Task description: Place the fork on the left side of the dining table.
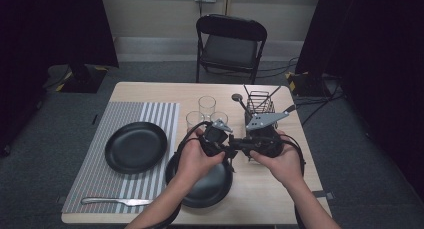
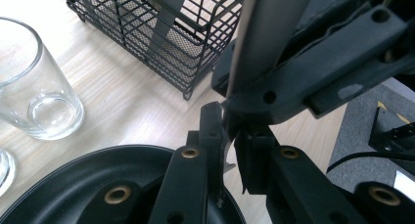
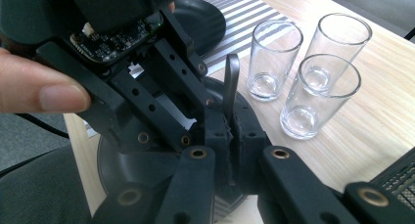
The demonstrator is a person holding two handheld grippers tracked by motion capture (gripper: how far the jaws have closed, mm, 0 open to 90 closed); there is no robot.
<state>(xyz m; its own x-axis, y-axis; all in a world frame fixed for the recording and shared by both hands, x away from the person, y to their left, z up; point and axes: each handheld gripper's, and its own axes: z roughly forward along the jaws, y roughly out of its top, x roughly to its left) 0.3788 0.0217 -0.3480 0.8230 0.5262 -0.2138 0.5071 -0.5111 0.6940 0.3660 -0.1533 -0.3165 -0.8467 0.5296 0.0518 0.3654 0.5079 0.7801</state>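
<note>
Grippers, pair, both clamped on one utensil over a black plate

Left gripper (image 2: 227, 136): jaws pressed together on a thin metal edge of the utensil (image 3: 231, 82), low centre of the left gripper view. Right gripper (image 3: 229, 126): jaws pinching the same utensil, whose slim dark end rises above them at the centre of the right gripper view. The two meet tip to tip at the middle of the high view, a hand behind each.

Utensil: held off the table (image 1: 280, 199) between the two grips, above the near black plate (image 1: 200, 189); which kind of cutlery it is cannot be told.

Nearby: three glasses (image 1: 206, 106) just beyond the grippers; wire cutlery basket (image 1: 260, 106) to their right; second plate (image 1: 135, 146) on the striped mat (image 1: 160, 114) at left; knife (image 1: 115, 201) at lower left.

Hazards, judged:
- two grips sit close together on a thin piece; a pull from either hand before the other lets go could twist it out of both
- if both let go, it would drop onto the plate below
- a wide swing away could strike the glasses or the basket
</note>
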